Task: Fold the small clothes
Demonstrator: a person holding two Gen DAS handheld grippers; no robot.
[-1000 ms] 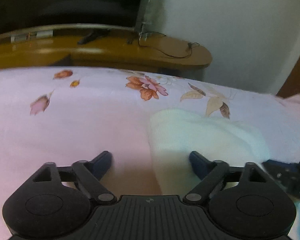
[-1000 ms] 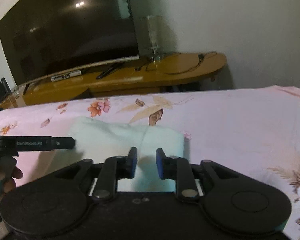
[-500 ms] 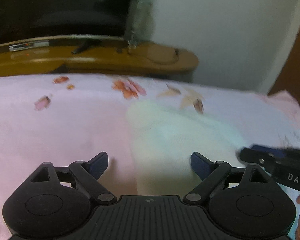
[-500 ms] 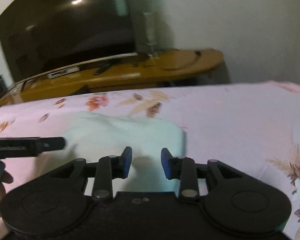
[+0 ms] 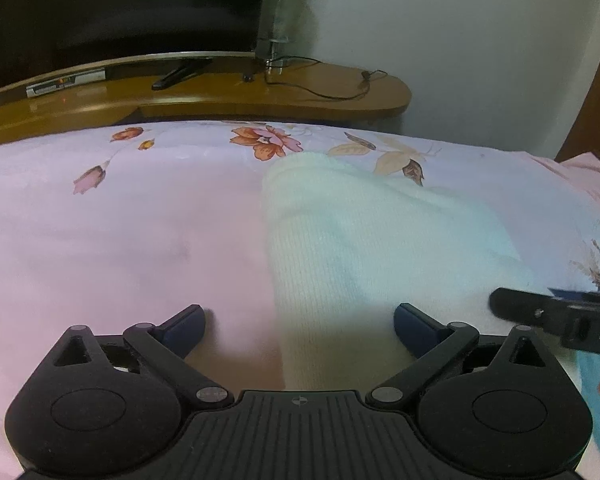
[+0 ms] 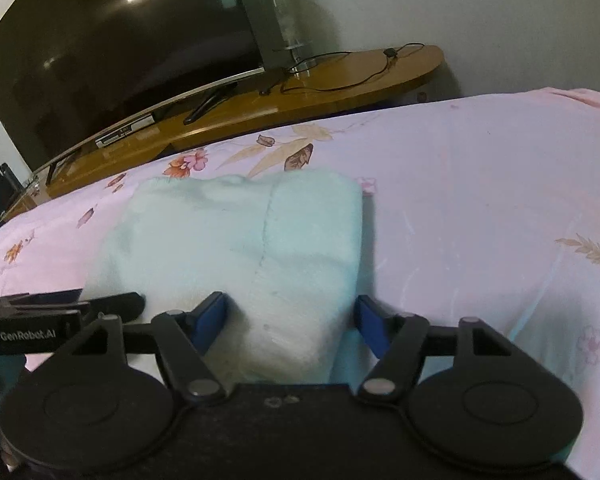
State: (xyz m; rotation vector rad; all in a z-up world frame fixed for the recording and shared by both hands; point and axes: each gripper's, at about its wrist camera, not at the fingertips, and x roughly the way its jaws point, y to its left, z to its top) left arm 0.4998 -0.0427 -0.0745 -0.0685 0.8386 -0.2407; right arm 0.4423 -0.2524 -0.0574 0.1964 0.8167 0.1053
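Cloth (image 6: 240, 248), folded, lies lengthwise away from both grippers toward the TV stand (image 6: 300, 100), between the just-widened, empty jaws of left gripper (image 5: 300, 326) and right gripper (image 6: 290, 320).

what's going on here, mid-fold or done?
A person holds a gripper in each hand over a pale knit garment lying folded on a floral pink bedsheet. The right gripper has just been opening; the garment's near edge sits between its pads, not pinched. The left gripper has just opened further and stands wide over the garment's left edge, holding nothing. Looks like a release after a fold; I can't tell whether more folds follow.
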